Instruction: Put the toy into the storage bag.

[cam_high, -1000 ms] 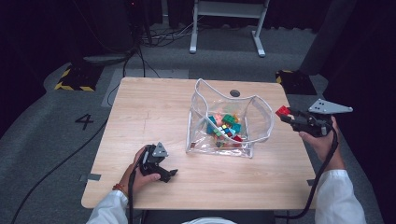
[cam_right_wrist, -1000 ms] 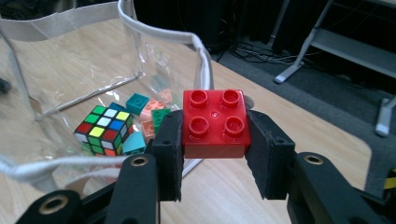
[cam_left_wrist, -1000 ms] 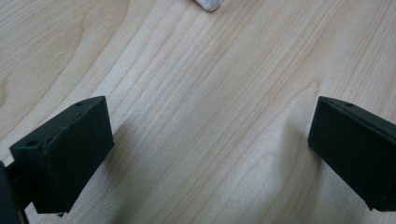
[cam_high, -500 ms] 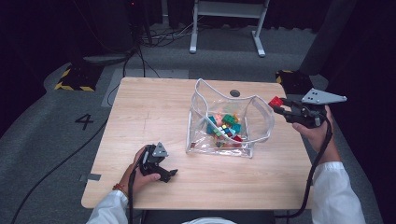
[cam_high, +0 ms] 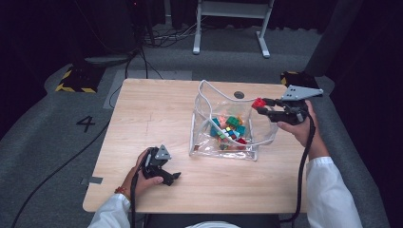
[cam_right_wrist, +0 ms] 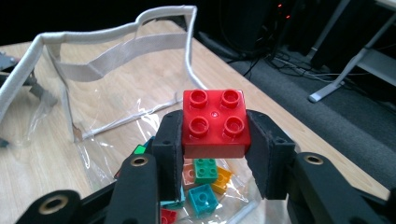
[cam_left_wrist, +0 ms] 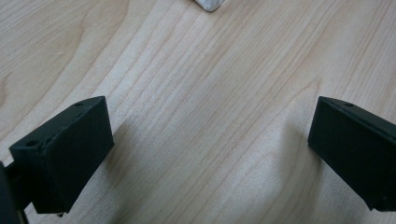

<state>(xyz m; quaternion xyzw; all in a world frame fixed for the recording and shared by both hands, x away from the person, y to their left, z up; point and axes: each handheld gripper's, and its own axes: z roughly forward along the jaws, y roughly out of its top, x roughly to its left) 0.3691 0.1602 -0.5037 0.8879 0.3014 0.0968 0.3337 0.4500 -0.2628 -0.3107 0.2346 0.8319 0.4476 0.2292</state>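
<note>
Clamping a red four-studded plastic building brick (cam_right_wrist: 215, 123) from both sides, the black pads of the right gripper (cam_right_wrist: 215, 140) press flat against the brick's opposite walls, with its studs turned up toward that gripper's camera. In the high view the same brick (cam_high: 258, 103) sits at the tip of the right gripper (cam_high: 262, 105), raised above the right rim of the clear plastic pouch with white piping (cam_high: 202, 102) and pointing left over it. Directly beneath the held brick, in the right gripper view, loose bricks lie at the bottom of the pouch (cam_right_wrist: 116, 51): a green one (cam_right_wrist: 206, 170), a turquoise one (cam_right_wrist: 203, 198) and an orange one (cam_right_wrist: 222, 178) among them (others are partly hidden by the jaws). The pouch stands open on the light wooden table (cam_high: 152, 118), right of its middle, its mouth gaping upward.

The left gripper (cam_left_wrist: 205, 154) has its two black jaws spread wide apart with nothing between them, bare wood grain of the table (cam_left_wrist: 205, 93) showing in the gap. In the high view this left gripper (cam_high: 167, 176) rests on the table near its front edge, well apart from the pouch, the person's left hand (cam_high: 138, 173) wrapped around it. A white-sleeved right hand (cam_high: 297, 128) carries the other gripper.
</note>
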